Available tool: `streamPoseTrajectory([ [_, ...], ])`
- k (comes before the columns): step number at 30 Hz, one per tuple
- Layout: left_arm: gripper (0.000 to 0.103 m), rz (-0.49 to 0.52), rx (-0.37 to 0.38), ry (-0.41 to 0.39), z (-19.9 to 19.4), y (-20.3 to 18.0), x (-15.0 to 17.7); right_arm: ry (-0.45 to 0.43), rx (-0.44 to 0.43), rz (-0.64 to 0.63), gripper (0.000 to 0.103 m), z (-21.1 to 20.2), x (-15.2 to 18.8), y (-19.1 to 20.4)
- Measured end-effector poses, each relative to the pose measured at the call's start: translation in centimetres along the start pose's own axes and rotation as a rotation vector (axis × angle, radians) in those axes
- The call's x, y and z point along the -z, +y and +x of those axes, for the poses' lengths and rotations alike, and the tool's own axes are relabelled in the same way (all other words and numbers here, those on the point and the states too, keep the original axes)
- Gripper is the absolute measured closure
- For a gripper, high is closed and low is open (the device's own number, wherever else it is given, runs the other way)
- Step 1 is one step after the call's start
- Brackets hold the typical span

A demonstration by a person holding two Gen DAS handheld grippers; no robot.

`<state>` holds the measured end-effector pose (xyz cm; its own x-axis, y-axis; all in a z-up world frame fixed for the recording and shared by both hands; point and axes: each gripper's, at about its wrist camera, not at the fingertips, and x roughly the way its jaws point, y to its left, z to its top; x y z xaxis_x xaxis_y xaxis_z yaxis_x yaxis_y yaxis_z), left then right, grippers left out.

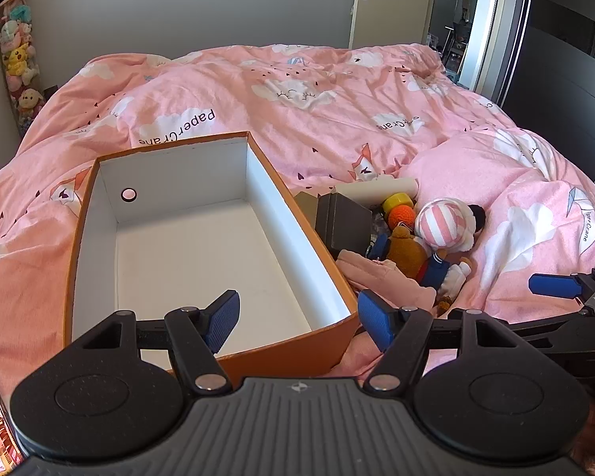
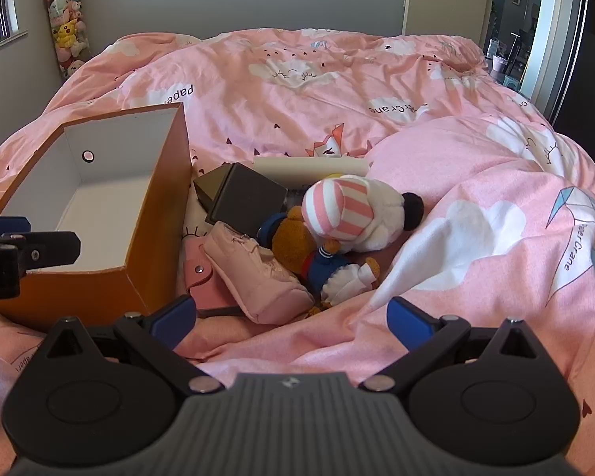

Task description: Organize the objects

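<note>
1. Toys (image 2: pixel 309 238): heaped on the pink duvet (image 2: pixel 337 91) beside the orange box (image 2: pixel 99 214); lower items hidden.
2. Left gripper (image 1: pixel 297 323): wide open, empty, astride the box's corner.
3. Right gripper (image 2: pixel 291 317): wide open, empty.

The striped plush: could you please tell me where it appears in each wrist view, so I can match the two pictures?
Left wrist: the striped plush lies right of centre, in the toy pile to the right of the orange box.
Right wrist: the striped plush lies just right of centre, atop the pile, with the orange box at far left.
Shared landmark: the round hole in the box's far wall.
</note>
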<state>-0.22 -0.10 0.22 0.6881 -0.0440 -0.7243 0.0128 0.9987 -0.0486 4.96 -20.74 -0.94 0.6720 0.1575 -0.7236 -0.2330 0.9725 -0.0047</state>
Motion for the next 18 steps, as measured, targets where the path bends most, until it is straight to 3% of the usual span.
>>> streamPoseTrajectory([
  [18,0.023,-0.001,-0.001,0.0,0.02,-0.04,0.04,0.012,0.0,0.003,0.001,0.16,0.13,-0.15],
])
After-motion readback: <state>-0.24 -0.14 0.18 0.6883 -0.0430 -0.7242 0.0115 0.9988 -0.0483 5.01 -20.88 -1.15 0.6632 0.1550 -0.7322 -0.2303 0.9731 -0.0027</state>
